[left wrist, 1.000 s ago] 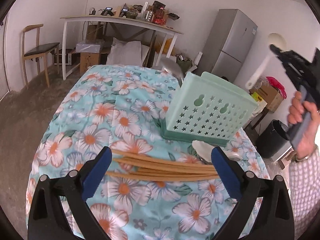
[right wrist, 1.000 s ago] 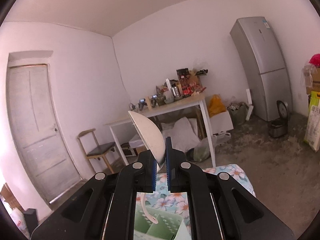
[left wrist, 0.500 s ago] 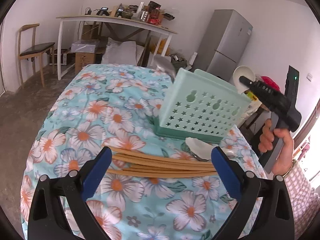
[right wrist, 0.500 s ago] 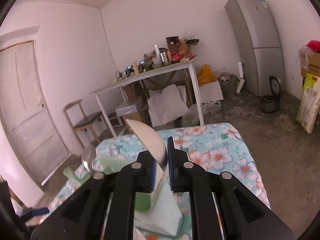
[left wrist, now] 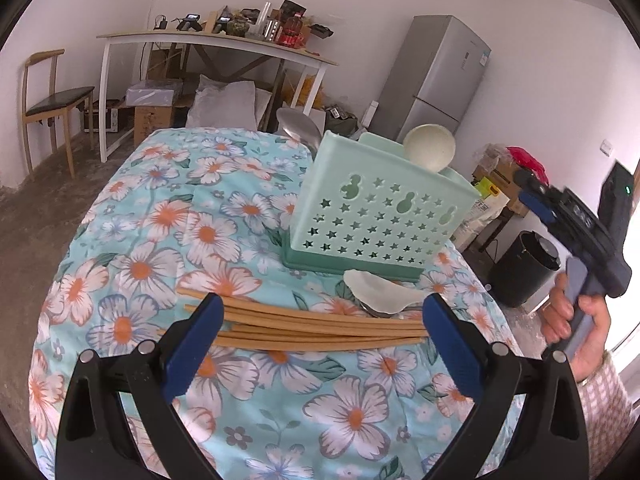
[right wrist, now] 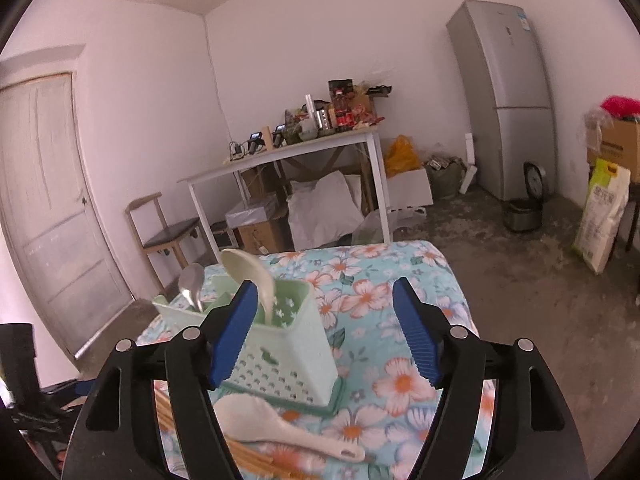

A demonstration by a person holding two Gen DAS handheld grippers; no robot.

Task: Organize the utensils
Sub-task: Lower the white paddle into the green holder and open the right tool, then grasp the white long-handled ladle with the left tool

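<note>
A mint-green utensil basket (left wrist: 372,216) (right wrist: 276,344) stands on the flowered tablecloth (left wrist: 180,224). A cream spoon (left wrist: 430,151) (right wrist: 252,276) and a metal spoon (right wrist: 192,284) (left wrist: 298,128) stand upright in it. My right gripper (right wrist: 324,332) hangs just right of the basket; its jaws are opening and nothing is between them. Several wooden chopsticks (left wrist: 304,324) lie across the cloth between the wide-apart fingers of my open left gripper (left wrist: 320,340). A white rice paddle (right wrist: 280,428) (left wrist: 380,292) lies in front of the basket.
The table edge drops off to the right and far side onto a bare concrete floor. A white side table (left wrist: 216,40) with clutter, a wooden chair (left wrist: 48,96), a fridge (left wrist: 432,80) and a black bin (left wrist: 528,268) stand around the room. A hand (left wrist: 576,320) holds the right gripper.
The right gripper came down over the basket, let the cream spoon go into it and its jaws spread apart. The left gripper stayed over the chopsticks.
</note>
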